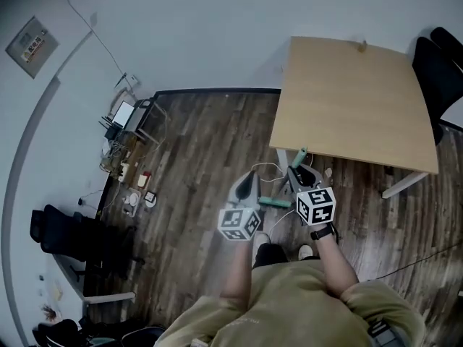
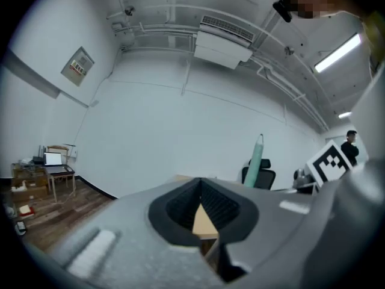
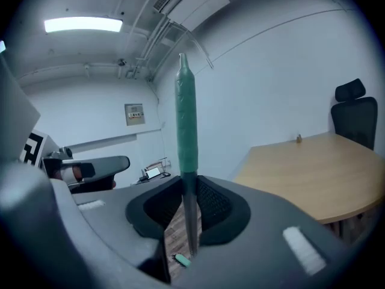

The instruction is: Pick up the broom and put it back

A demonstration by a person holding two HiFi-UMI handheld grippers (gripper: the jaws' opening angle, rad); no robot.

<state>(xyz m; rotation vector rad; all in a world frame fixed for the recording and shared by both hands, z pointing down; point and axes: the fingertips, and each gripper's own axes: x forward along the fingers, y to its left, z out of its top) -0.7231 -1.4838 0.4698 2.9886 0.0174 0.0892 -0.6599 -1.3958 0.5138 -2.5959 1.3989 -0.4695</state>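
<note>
**A:** What's on the left?

**B:** The left gripper [image 1: 248,179], over the wooden floor [image 1: 195,143]. Its jaws are together, and there's nothing between them.

**A:** And next to it?

**B:** The right gripper [image 1: 298,172]. Its jaws are clamped on the broom [image 3: 186,119], on the thin dark shaft just below the green grip. The broom stands upright, near the front edge of the table [image 1: 354,100].

**A:** Further right?

**B:** A black chair [image 1: 438,71] at the table's far corner.

Green-sleeved broom [image 3: 186,119], tan table [image 1: 362,100], dark wood-grain floor [image 1: 202,150].
</note>
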